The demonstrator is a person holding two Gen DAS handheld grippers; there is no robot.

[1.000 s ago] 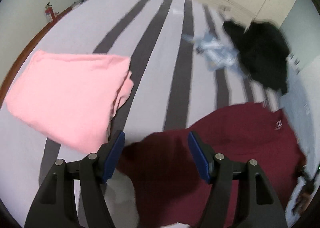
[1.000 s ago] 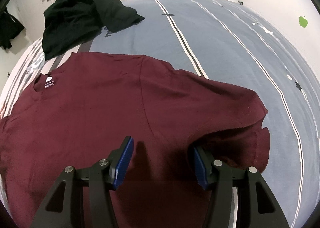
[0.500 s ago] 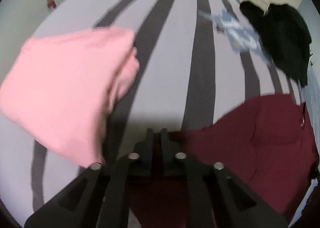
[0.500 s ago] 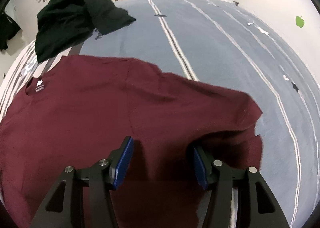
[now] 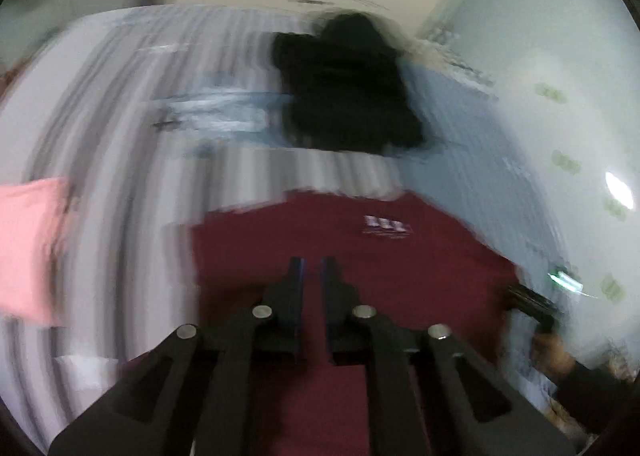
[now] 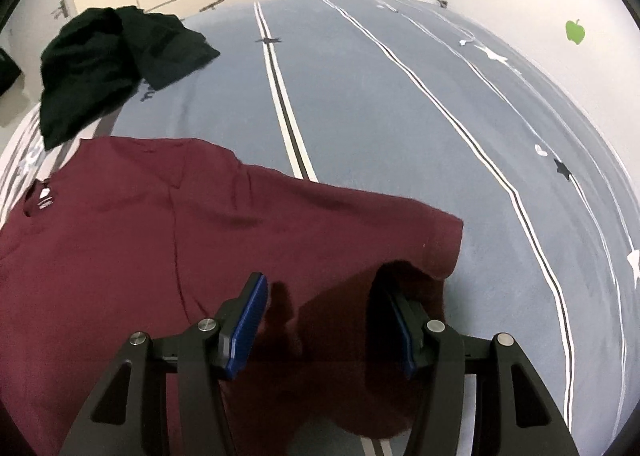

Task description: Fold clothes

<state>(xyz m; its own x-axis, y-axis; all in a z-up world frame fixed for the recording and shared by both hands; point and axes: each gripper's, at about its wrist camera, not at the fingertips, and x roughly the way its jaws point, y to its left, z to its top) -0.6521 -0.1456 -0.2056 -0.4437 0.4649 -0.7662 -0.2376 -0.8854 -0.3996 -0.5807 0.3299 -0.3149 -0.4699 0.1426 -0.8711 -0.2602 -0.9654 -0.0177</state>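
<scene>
— Left hand-held gripper (image 5: pixel 311 268): how does it stand?
— Jaws nearly together, having just been opening a little; the view is badly blurred, so I cannot tell whether cloth sits in the narrow gap.
— And the right hand-held gripper (image 6: pixel 320 310)?
— Jaws well apart, hovering over the near hem of the maroon T-shirt (image 6: pixel 168 240), clamped on nothing.
— Where does the shirt lie?
— Spread on the bed (image 6: pixel 360 104), collar to the left. Farther off lies a crumpled black garment (image 6: pixel 112 64); a pink garment (image 5: pixel 28 248) sits at the left.
</scene>
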